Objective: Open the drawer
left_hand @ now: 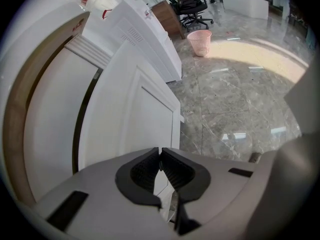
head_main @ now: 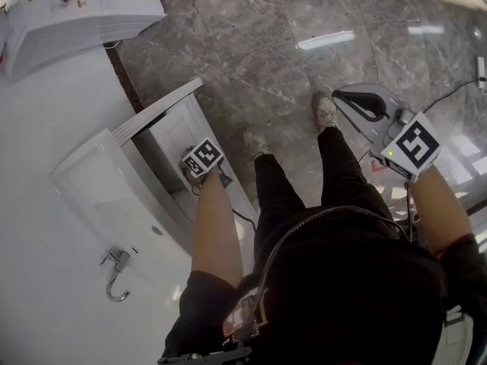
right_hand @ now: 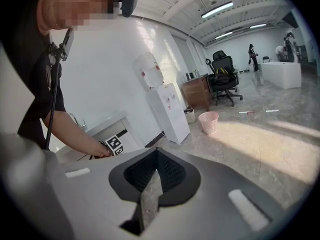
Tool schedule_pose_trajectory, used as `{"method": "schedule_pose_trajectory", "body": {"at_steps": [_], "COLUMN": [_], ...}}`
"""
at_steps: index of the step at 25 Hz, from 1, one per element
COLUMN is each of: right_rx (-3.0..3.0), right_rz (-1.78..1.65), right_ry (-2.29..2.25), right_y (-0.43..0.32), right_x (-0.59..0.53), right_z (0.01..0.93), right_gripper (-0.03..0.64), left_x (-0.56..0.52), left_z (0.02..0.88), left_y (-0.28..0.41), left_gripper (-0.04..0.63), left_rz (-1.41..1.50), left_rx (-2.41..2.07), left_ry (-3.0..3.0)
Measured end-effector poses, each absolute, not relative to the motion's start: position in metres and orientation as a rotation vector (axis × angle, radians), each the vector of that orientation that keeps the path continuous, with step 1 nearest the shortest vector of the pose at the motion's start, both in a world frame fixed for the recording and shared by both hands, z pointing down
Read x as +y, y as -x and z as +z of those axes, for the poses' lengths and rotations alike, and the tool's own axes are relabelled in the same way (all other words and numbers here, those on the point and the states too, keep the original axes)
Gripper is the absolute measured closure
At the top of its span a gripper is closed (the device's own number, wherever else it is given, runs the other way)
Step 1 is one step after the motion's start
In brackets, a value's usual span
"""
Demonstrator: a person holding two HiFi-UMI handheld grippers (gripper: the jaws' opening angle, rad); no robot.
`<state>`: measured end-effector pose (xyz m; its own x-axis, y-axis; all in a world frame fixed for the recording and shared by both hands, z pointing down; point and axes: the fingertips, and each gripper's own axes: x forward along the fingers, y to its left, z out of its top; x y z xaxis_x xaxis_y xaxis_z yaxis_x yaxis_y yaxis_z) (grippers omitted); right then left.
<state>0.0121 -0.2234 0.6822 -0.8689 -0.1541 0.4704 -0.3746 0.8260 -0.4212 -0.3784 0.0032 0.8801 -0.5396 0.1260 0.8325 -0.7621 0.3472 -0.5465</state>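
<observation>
The white drawer front (head_main: 176, 133) stands out from the cabinet under the counter; in the left gripper view a dark gap (left_hand: 81, 119) runs between this panelled front (left_hand: 135, 114) and the cabinet. My left gripper (head_main: 199, 160) is pressed against the front's near edge. Its jaws (left_hand: 160, 152) are shut, with a small grey bit of the handle pinched at the tips. My right gripper (head_main: 336, 95) hangs over the marble floor, well away from the cabinet. It is shut with nothing in it (right_hand: 156, 153).
A sink (head_main: 91, 177) with a chrome tap (head_main: 116, 271) sits in the counter above the drawer. A white water dispenser (head_main: 76, 14) stands beside the cabinet. A pink waste basket (left_hand: 199, 41) and an office chair (left_hand: 189, 6) stand farther off. The person's feet (head_main: 326, 112) are on the floor.
</observation>
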Motion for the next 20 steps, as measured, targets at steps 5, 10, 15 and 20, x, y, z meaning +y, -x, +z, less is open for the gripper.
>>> {"method": "schedule_pose_trajectory", "body": {"at_steps": [5,10,15,20], "right_rx": [-2.604,-2.612,-2.612,-2.611], "right_rz": [0.702,0.703,0.708,0.709], "right_ry": [-0.391,-0.391,-0.39,-0.404], "right_y": [-0.026,-0.043,-0.059,-0.079], "right_x": [-0.236,-0.249,-0.252,-0.257], "right_z": [0.673,0.674,0.677,0.674], "right_gripper": [0.62,0.62,0.62,0.62], "left_x": [-0.003,-0.012,-0.032,-0.063], "left_z": [0.879,0.879,0.892,0.899], "left_y": [0.359,0.343,0.301,0.25], "left_gripper": [0.578,0.58,0.6,0.6], "left_rz": [1.317,1.318,1.207,1.224], "left_rx": [-1.758,-1.766,-1.667,-1.659], "left_ry": [-0.564,-0.563,-0.689,-0.791]}}
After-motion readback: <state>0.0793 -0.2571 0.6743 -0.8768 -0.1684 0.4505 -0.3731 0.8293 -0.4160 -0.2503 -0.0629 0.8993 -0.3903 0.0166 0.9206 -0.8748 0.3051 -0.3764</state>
